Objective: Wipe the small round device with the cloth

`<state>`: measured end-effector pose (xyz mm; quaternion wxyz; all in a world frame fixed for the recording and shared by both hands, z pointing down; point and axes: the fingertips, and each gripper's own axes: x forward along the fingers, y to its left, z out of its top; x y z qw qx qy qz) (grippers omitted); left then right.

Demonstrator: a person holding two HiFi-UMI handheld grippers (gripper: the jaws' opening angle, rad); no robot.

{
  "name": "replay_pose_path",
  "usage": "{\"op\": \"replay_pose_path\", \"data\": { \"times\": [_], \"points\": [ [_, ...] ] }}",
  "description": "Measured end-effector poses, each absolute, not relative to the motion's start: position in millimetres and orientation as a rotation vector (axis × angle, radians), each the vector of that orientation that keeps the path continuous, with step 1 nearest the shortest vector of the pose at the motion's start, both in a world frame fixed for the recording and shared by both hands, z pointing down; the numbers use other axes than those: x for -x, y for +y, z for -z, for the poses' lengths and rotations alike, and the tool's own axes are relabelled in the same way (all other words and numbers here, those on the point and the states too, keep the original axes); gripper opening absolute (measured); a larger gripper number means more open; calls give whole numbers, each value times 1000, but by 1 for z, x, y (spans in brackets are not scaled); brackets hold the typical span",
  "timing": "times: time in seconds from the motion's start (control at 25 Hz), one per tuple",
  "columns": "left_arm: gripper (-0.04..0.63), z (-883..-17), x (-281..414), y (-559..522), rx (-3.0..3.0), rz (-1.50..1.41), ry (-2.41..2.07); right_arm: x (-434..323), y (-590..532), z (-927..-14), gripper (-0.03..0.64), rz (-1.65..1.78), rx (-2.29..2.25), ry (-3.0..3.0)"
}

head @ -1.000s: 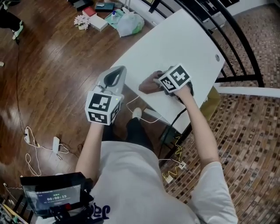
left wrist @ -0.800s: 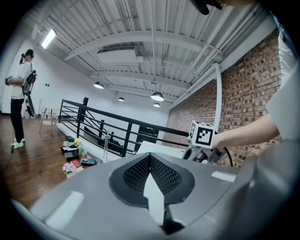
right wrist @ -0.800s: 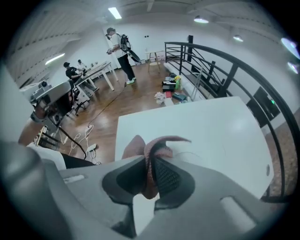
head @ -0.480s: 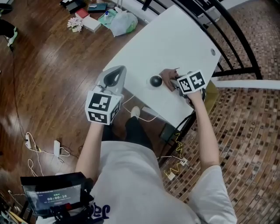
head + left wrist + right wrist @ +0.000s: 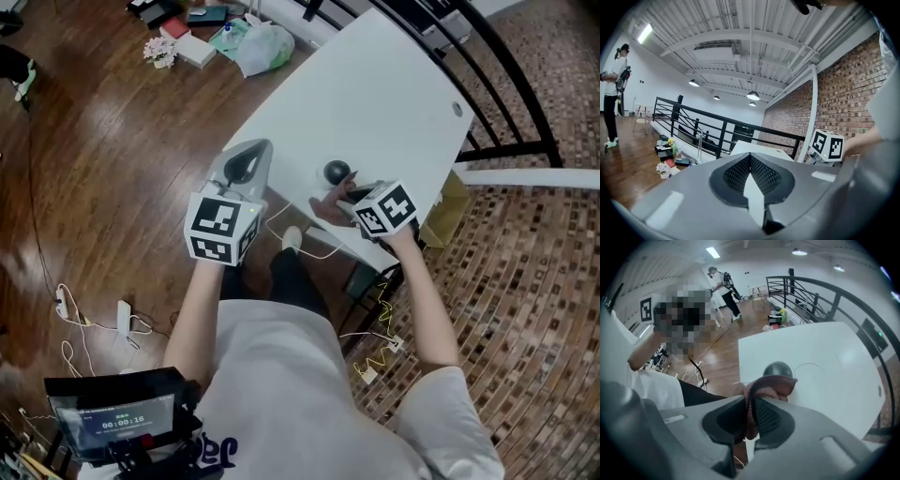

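Jaws of the right tool (image 5: 750,408) are pressing together on a bunched reddish-brown cloth (image 5: 766,385). A fold is running down between the pads and the rest is bulging out ahead of the tips. In the head view this tool (image 5: 349,200) is hovering low over the near edge of the white bench (image 5: 375,94), with the cloth (image 5: 326,208) hanging off its front.

Small round device (image 5: 778,369), dark and domed, is sitting on the bench (image 5: 825,348) directly ahead of the right tool, just beyond the cloth's leading fold. From the right gripper view the fold is overlapping the device's near side; actual contact is not clear. From the head view the device (image 5: 336,172) is lying just past the cloth, toward the middle of the bench.

Left tool (image 5: 751,180) is showing its jaws closed tip to tip with nothing between them. It (image 5: 248,155) is hanging off to the left of the right tool, clear of the bench edge and above the wooden floor (image 5: 112,141), pointing up toward ceiling beams and a black railing (image 5: 693,126). The right tool's marker cube (image 5: 827,144) is showing at its right.

Farther out, a white cable (image 5: 305,246) is trailing below the bench edge. Bags and boxes (image 5: 253,45) are lying on the floor well beyond the left tool. A person (image 5: 723,284) is standing far off across the room.
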<state>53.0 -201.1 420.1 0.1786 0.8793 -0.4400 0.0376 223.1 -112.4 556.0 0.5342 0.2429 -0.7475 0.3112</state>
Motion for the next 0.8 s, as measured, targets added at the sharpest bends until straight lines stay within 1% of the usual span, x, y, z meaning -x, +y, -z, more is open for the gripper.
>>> {"op": "replay_pose_path", "data": {
  "times": [0.2, 0.36, 0.56, 0.8],
  "points": [
    [17, -421, -45, -201, -2470, -104, -1269, -186, -138, -550, 35, -532, -429, -1843],
    [17, -425, -35, -207, -2444, -105, -1303, -171, -179, -548, 35, -514, -447, -1918],
    [17, -424, -40, -212, -2442, -94, -1295, -211, -229, -543, 35, -524, -642, -1890],
    [17, -421, -43, -211, -2458, -92, -1279, -261, -225, -548, 35, -471, -753, -1778]
  ]
}}
